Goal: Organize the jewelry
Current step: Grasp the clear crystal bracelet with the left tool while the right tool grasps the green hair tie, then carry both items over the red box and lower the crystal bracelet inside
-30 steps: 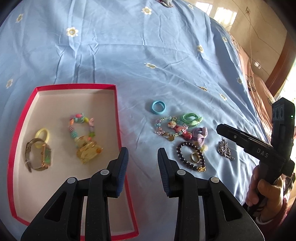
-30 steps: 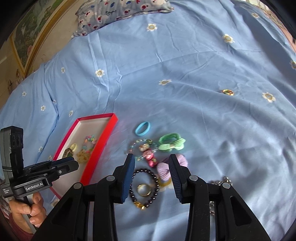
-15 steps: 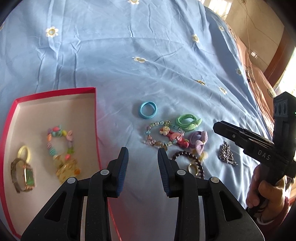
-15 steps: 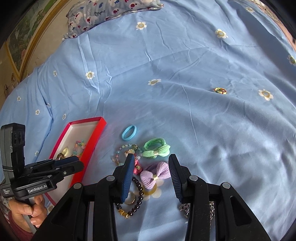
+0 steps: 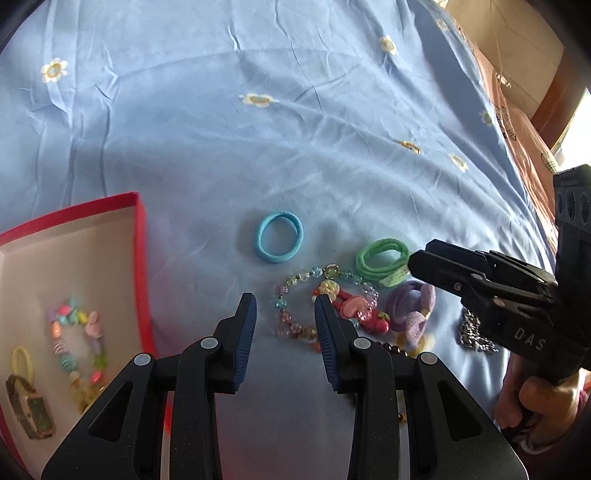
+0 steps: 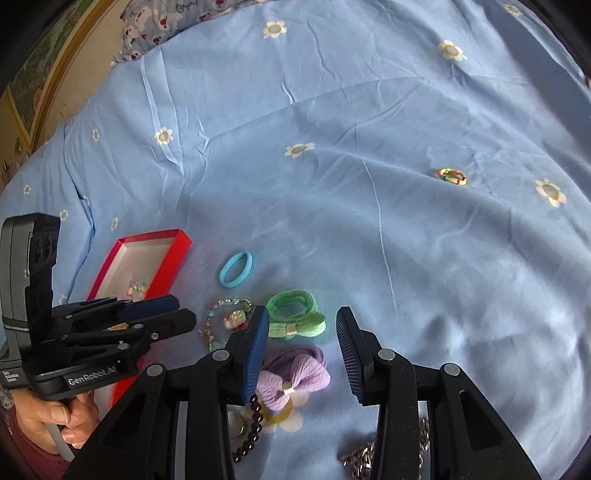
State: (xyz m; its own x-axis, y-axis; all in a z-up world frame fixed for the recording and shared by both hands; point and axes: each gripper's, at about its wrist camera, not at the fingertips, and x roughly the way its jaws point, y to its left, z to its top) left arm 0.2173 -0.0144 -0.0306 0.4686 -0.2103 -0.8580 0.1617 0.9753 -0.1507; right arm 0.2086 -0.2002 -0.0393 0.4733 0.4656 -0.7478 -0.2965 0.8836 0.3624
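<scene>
A red box [image 5: 142,254] at the left holds a beaded bracelet [image 5: 79,332], a yellow ring and a watch [image 5: 31,406]. On the blue sheet lie a blue hair tie [image 5: 279,236], a green hair tie [image 5: 382,260], a clear bead bracelet with a pink charm [image 5: 325,306], a purple bow [image 6: 295,380], dark beads [image 6: 251,428] and a silver chain [image 5: 472,332]. My left gripper [image 5: 284,339] is open and empty, just short of the bead bracelet. My right gripper [image 6: 301,350] is open and empty above the purple bow.
A small gold ring [image 6: 452,175] lies apart on the sheet at the far right. A patterned pillow [image 6: 177,18] sits at the far edge of the bed. The bed's right edge [image 5: 517,129] drops to a wooden floor.
Both grippers have moved forward toward the jewelry pile. The left one also shifted right, away from the red box. Both stay open and empty.
</scene>
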